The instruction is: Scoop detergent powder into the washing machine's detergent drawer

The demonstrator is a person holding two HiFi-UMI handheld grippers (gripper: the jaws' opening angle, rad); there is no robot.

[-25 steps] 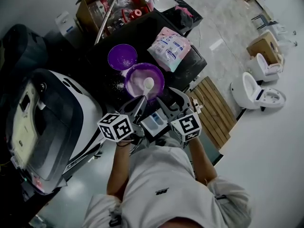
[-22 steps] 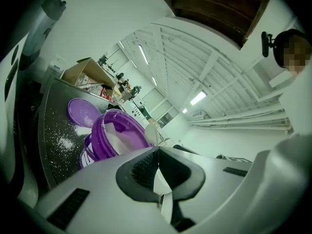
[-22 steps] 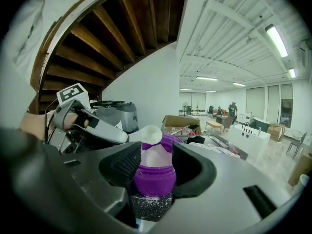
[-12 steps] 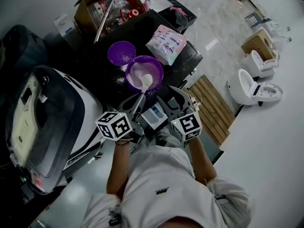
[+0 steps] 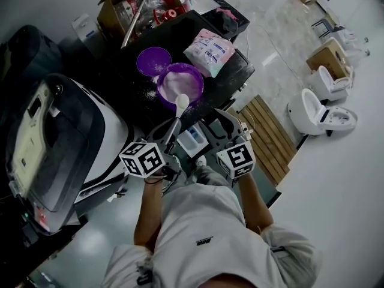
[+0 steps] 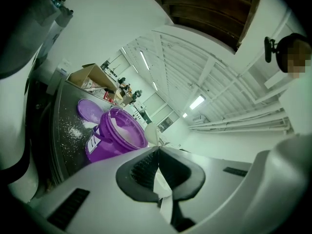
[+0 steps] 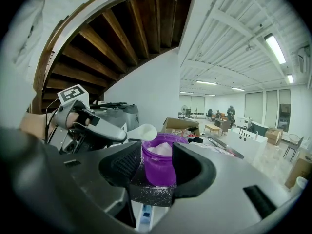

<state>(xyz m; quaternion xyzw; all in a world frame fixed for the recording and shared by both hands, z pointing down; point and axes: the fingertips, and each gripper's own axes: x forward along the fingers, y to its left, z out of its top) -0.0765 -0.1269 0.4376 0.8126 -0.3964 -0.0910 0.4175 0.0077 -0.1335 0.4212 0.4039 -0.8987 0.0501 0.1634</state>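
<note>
- The left gripper (image 5: 170,132) has its jaws pressed together on the handle of a white spoon (image 5: 181,102); in the left gripper view the handle runs up through the closed pads and the bowl (image 6: 151,133) stands just past the tips
- In the head view the spoon's bowl sits over the near rim of the purple tub (image 5: 180,85); the tub holds white detergent powder and stands on the black table (image 5: 231,80)
- The right gripper (image 5: 215,125) has its jaws spread apart and pinches nothing; in the right gripper view the tub (image 7: 160,165) shows through the gap beyond the tips; the spoon (image 7: 142,131) reaches in from the left, level with the tub's rim
- The detergent drawer (image 5: 192,138) lies below and between the two grippers, nearer the person than the tub; in the right gripper view a white and blue part of it (image 7: 144,213) shows under the jaws
- The purple lid (image 5: 152,60) lies flat on the table just beyond the tub; spilt powder is scattered on the dark surface round both
- A pink and white detergent bag (image 5: 210,48) lies to the right of the lid, near the tub
- The washing machine (image 5: 57,146) stands to the left of the table; a cardboard box (image 5: 133,8) sits at the table's far end
- To the right on the floor are a wooden pallet (image 5: 265,131) and white toilets (image 5: 318,113)
</note>
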